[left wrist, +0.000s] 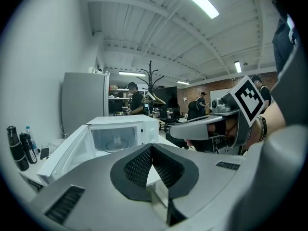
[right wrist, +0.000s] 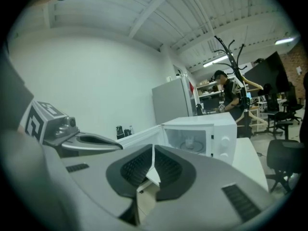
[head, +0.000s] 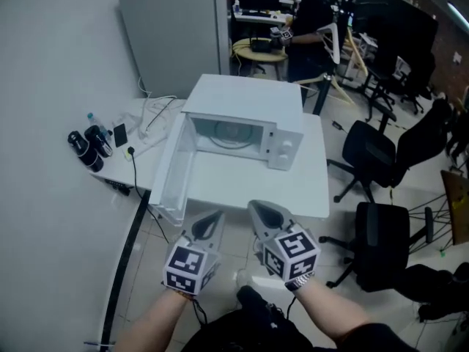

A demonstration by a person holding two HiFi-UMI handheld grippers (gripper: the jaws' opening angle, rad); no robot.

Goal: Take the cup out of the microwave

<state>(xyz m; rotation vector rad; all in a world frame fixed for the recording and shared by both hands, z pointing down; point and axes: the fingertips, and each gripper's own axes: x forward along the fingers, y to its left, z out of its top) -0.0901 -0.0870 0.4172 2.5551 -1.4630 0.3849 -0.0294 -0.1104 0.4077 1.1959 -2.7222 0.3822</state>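
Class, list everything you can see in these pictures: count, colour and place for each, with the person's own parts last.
microwave: one, white, on the table, door open
cup: one, pale, inside the microwave
table: one, white, centre
bottles: two, black, on the surface left of the microwave
cabinet: one, grey, behind the microwave
office chairs: two nearby, black, right of the table
bystander: one, dark clothes, far background
left gripper: one, grey, shut, empty, before the table
right gripper: one, grey, shut, empty, beside it
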